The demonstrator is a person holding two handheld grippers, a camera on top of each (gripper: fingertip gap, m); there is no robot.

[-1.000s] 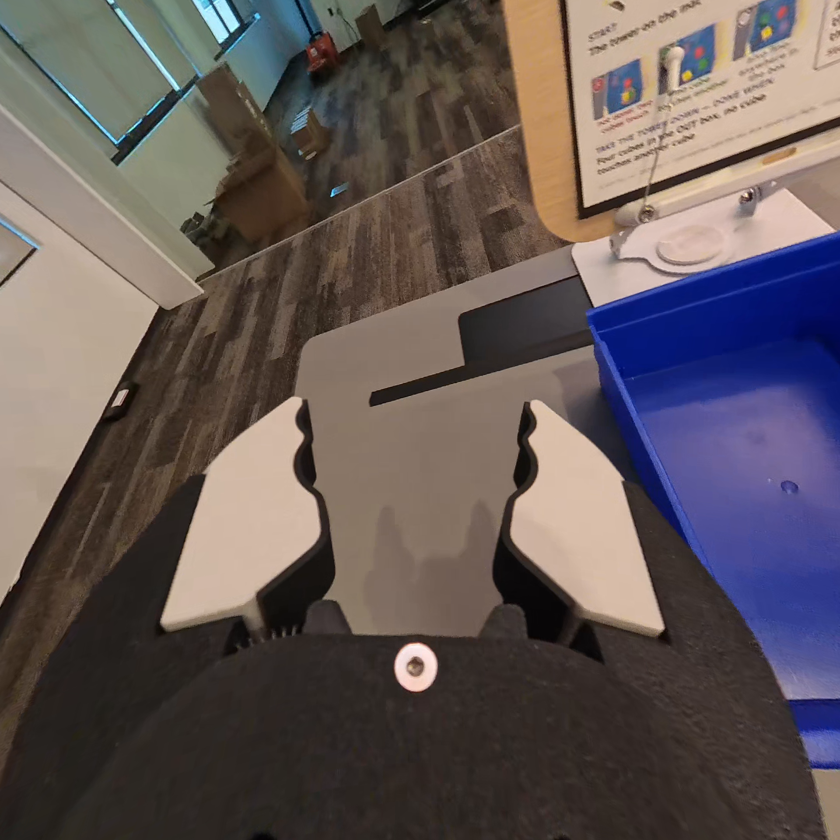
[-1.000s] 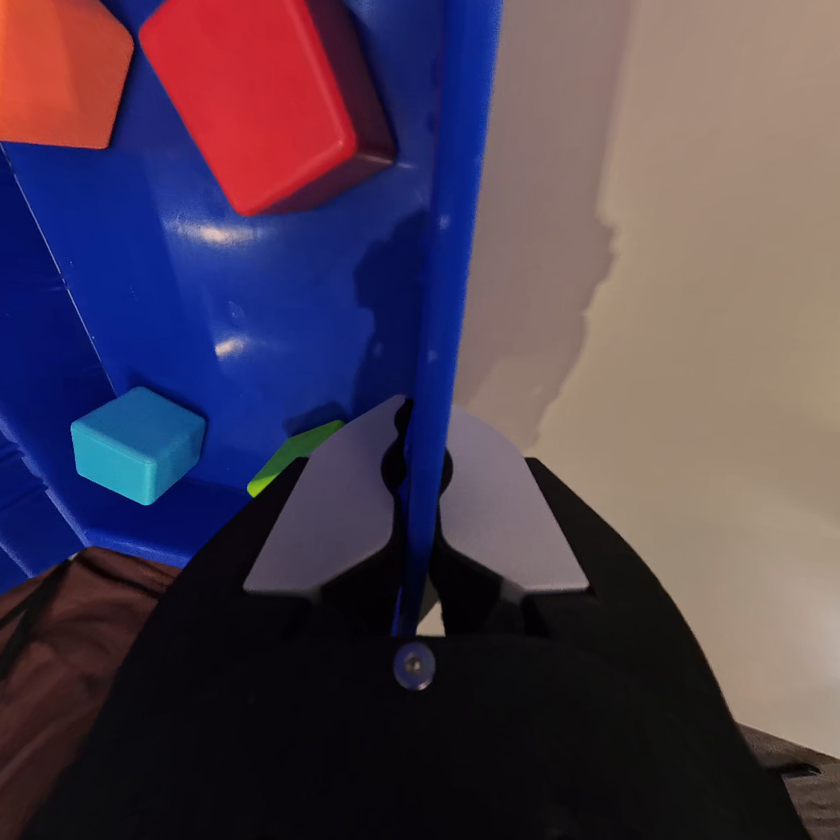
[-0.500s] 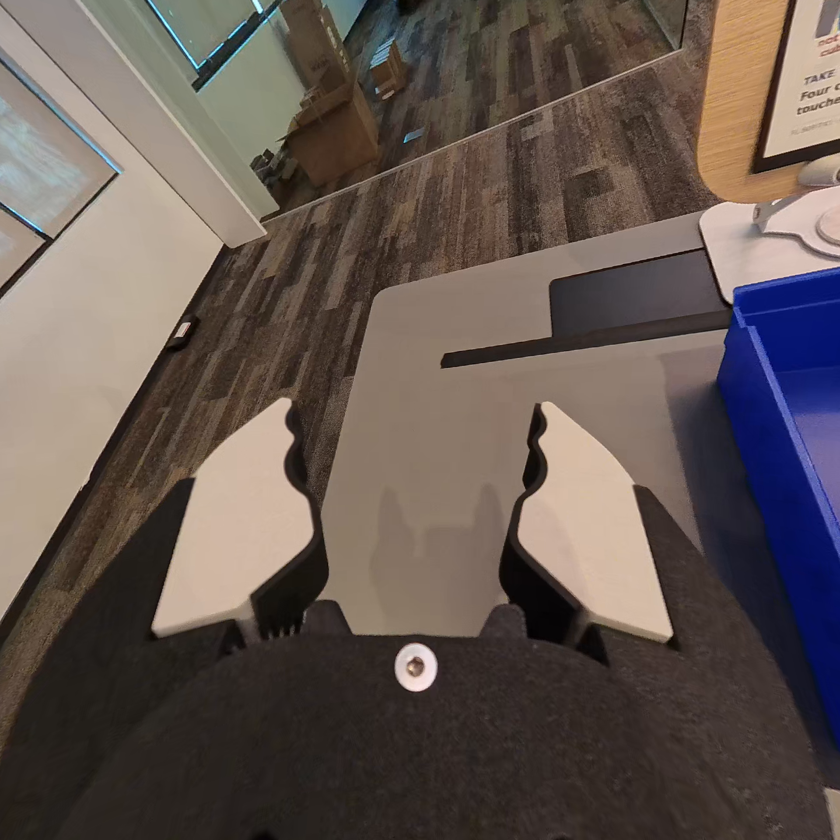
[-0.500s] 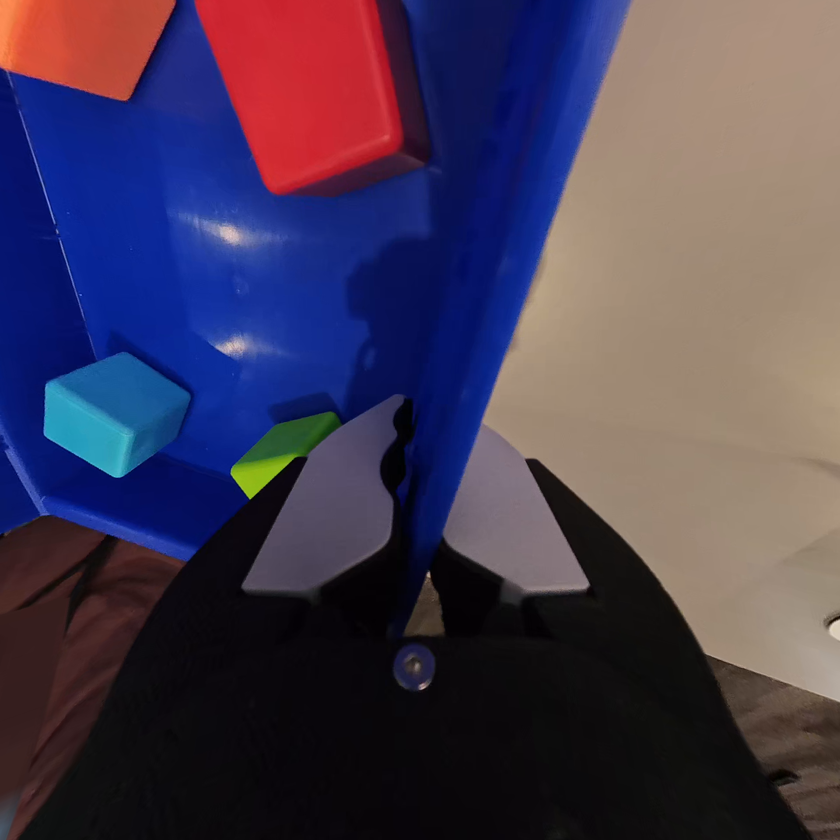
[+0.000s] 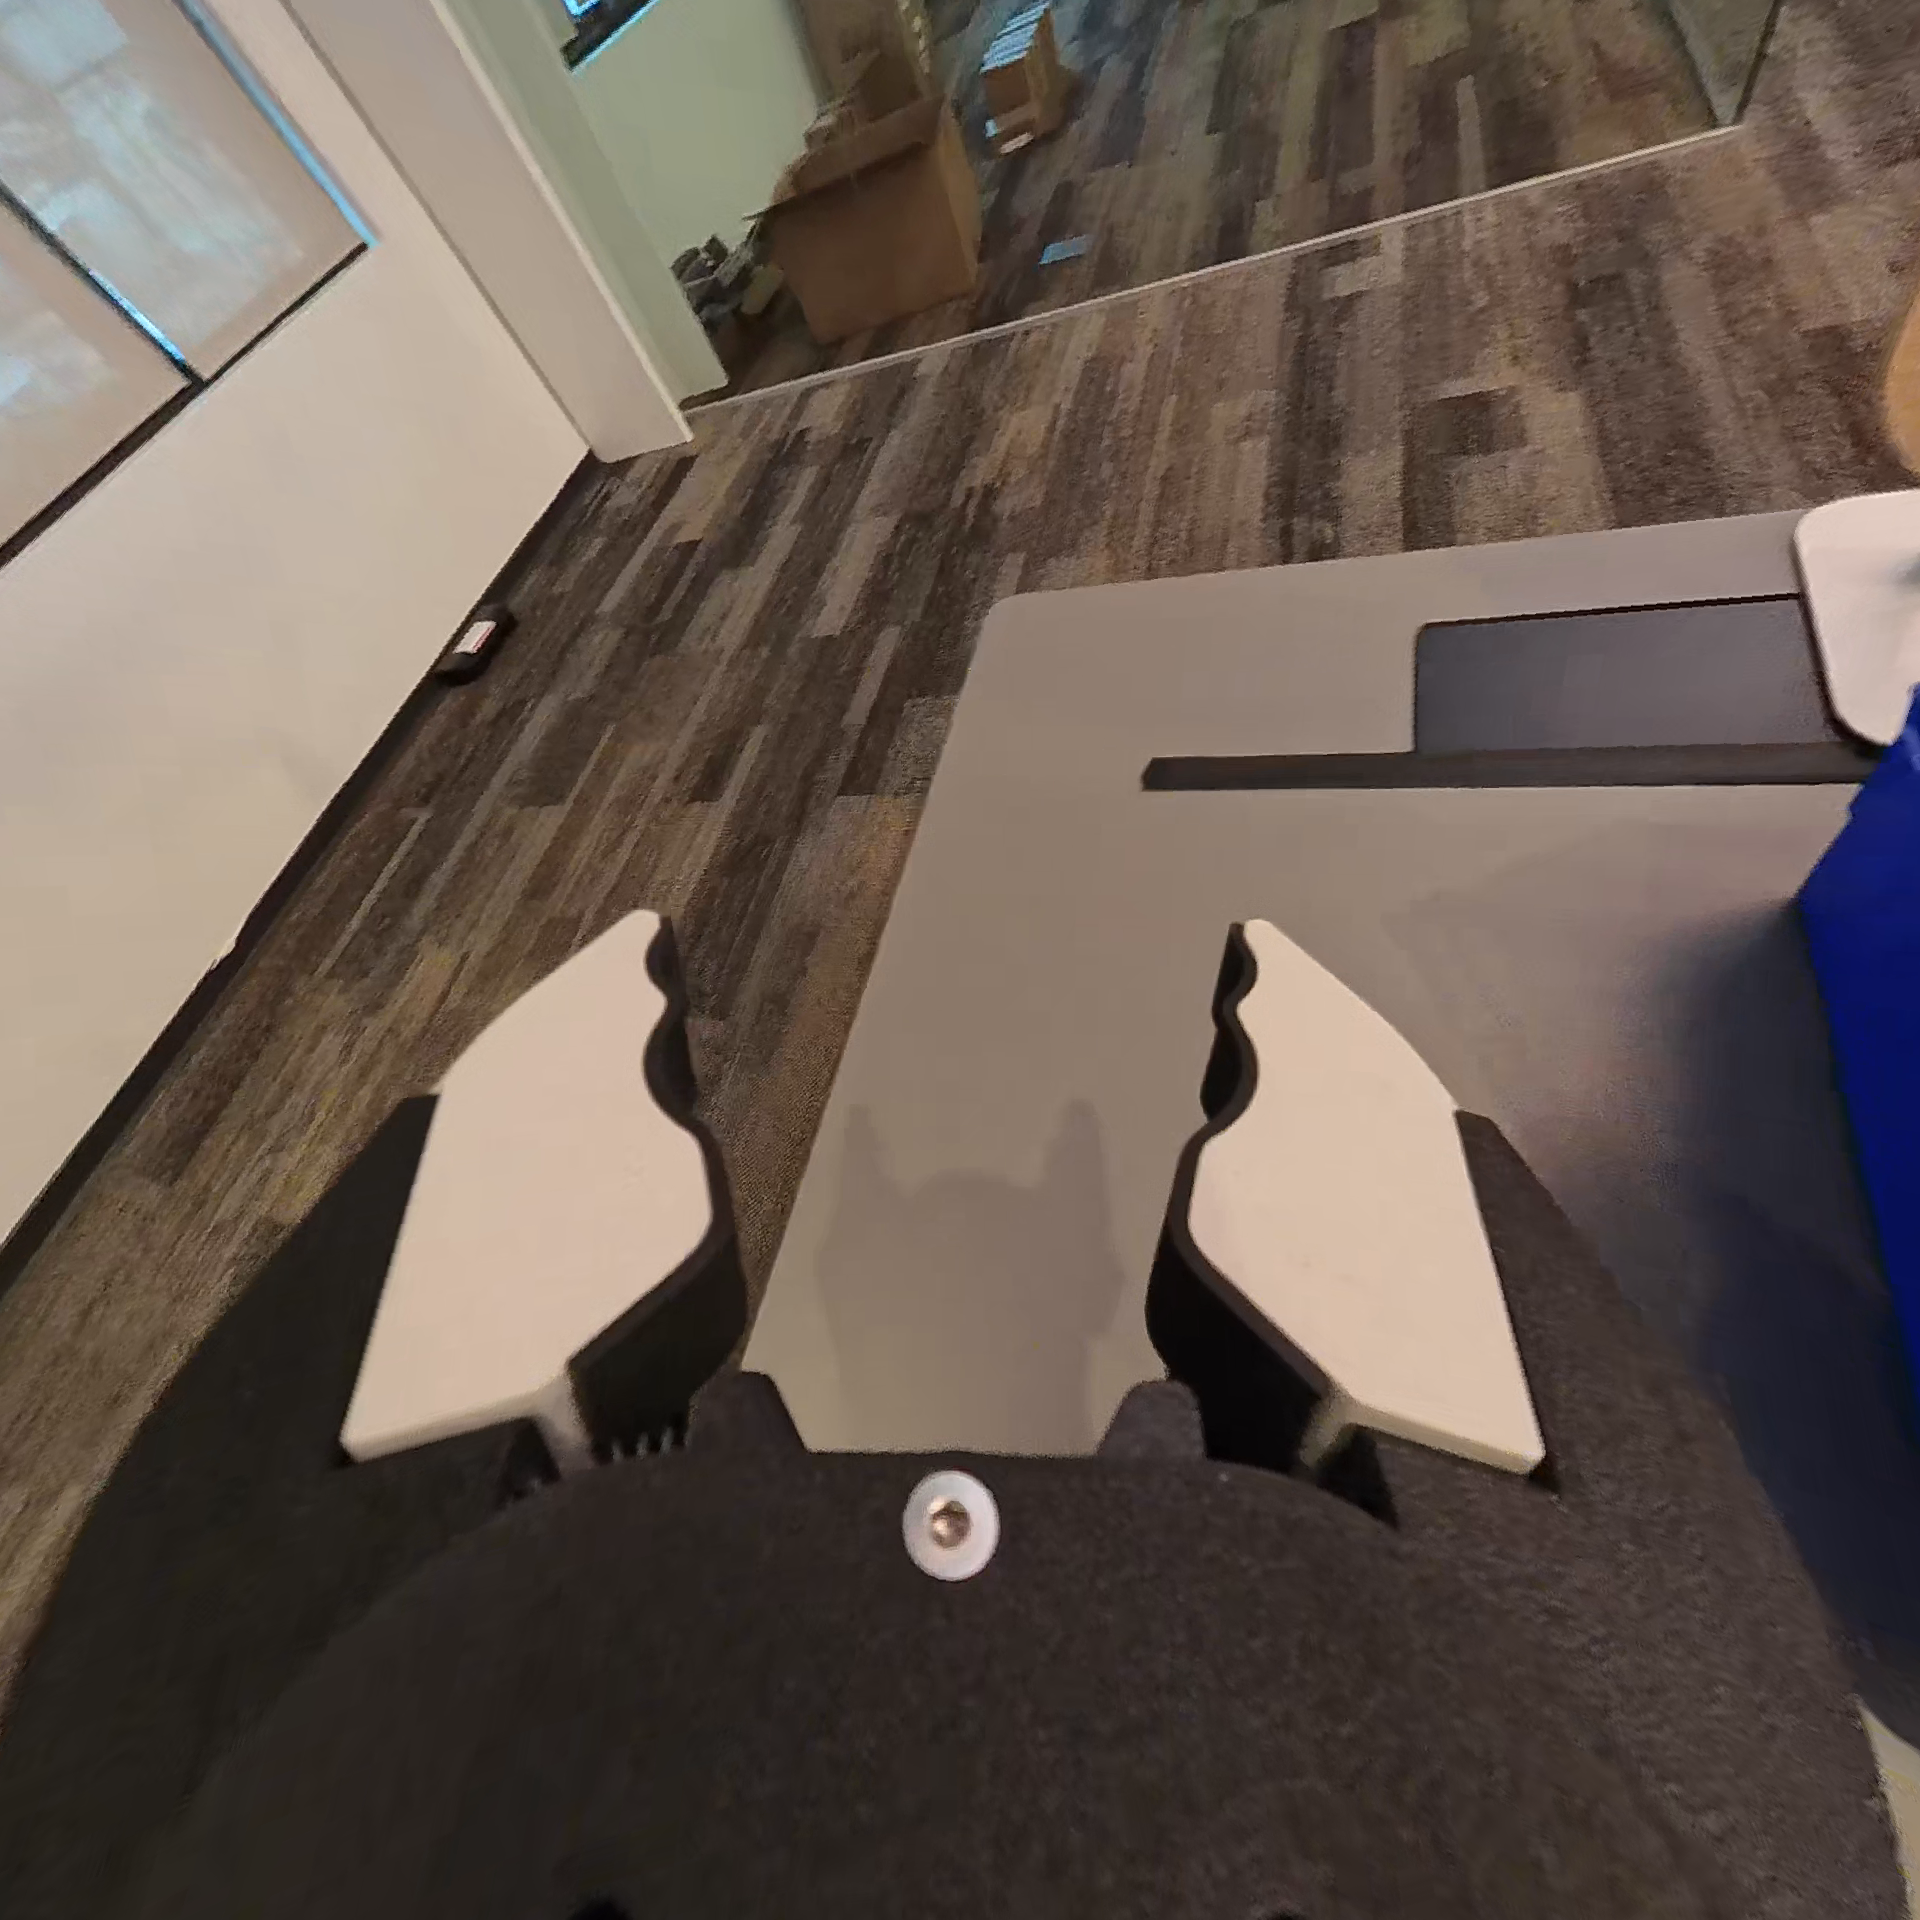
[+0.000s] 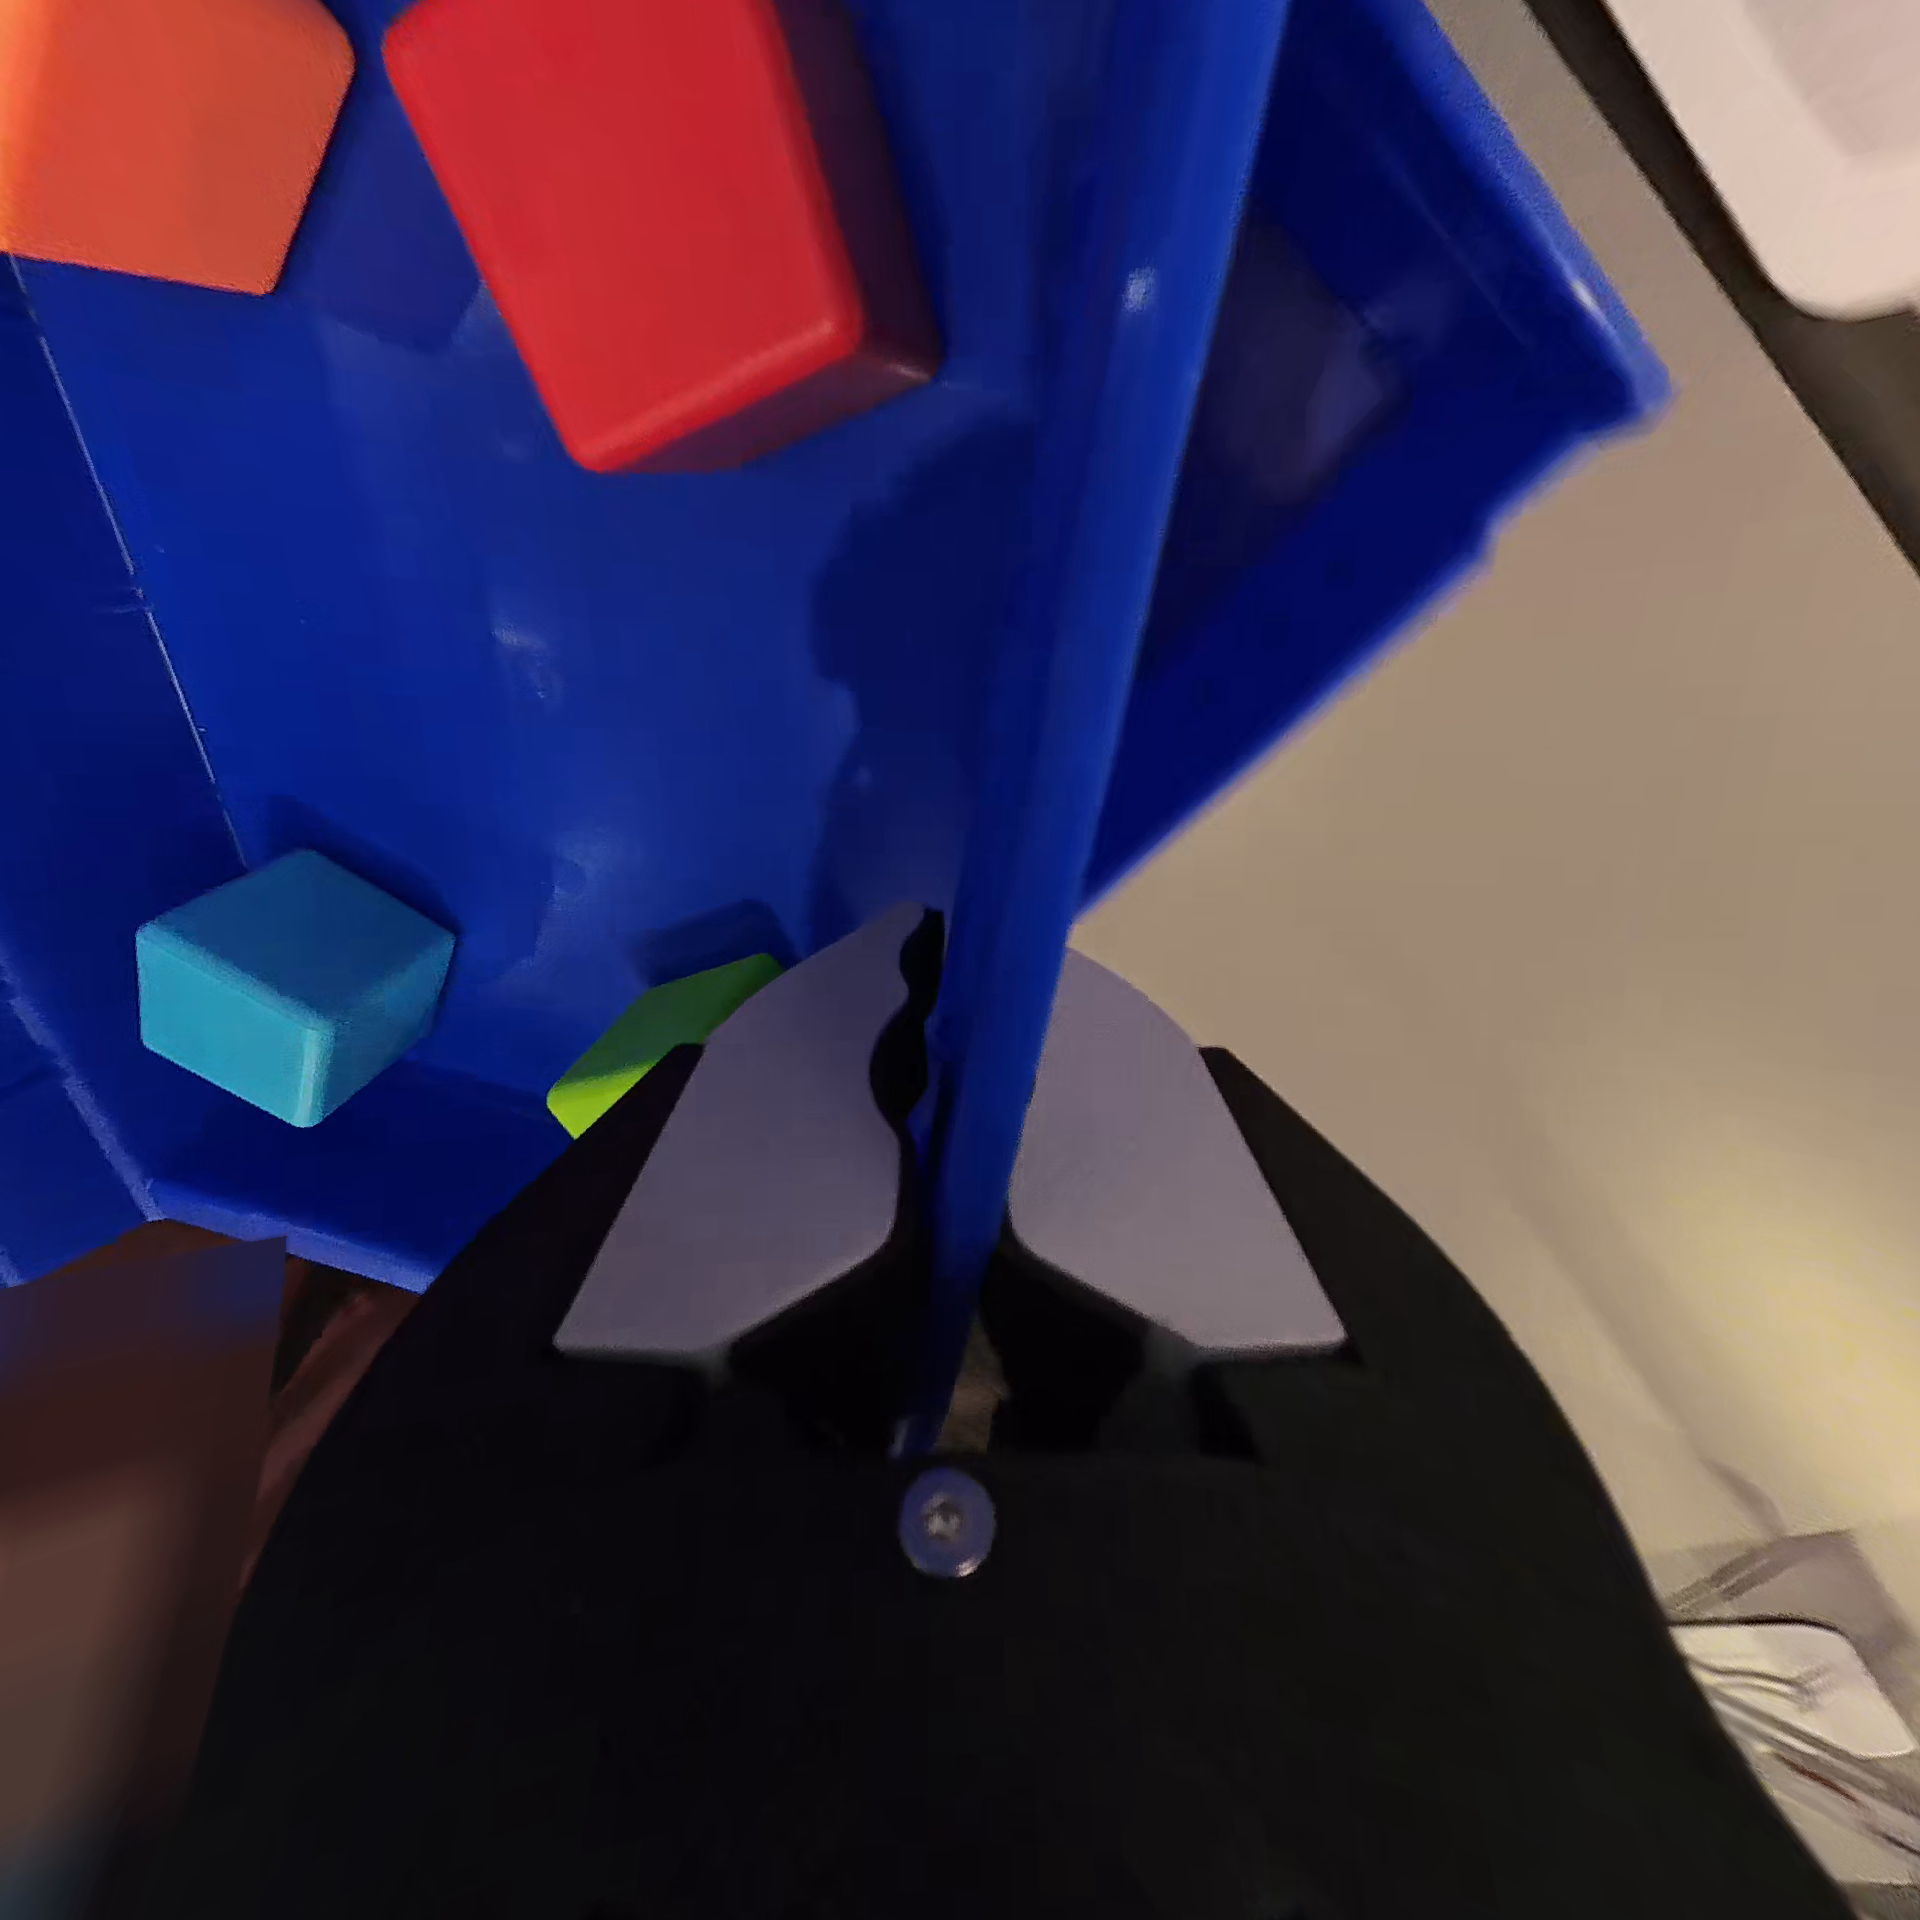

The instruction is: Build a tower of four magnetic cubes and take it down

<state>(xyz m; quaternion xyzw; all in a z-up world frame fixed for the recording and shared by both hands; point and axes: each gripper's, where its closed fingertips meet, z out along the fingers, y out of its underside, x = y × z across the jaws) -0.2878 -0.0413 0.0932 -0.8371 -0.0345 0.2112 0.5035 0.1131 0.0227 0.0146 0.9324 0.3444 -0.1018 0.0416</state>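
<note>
Your four cubes lie loose on the floor of the blue bin: the red cube and the orange cube toward the far end, the cyan cube near the close wall, and the green cube half hidden behind your right gripper's finger. None touches another and nothing is stacked, so either the tower has not been started or it has already come down; these views cannot tell you which. Your right gripper is closed on the bin's side wall, one finger inside and one outside, and the bin looks tipped in that grip, though the blur makes the angle hard to judge. Your left gripper hangs with its fingers spread wide and nothing between them, above the grey table near its edge, well apart from the cubes, with only a sliver of blue at the right edge of its view.
</note>
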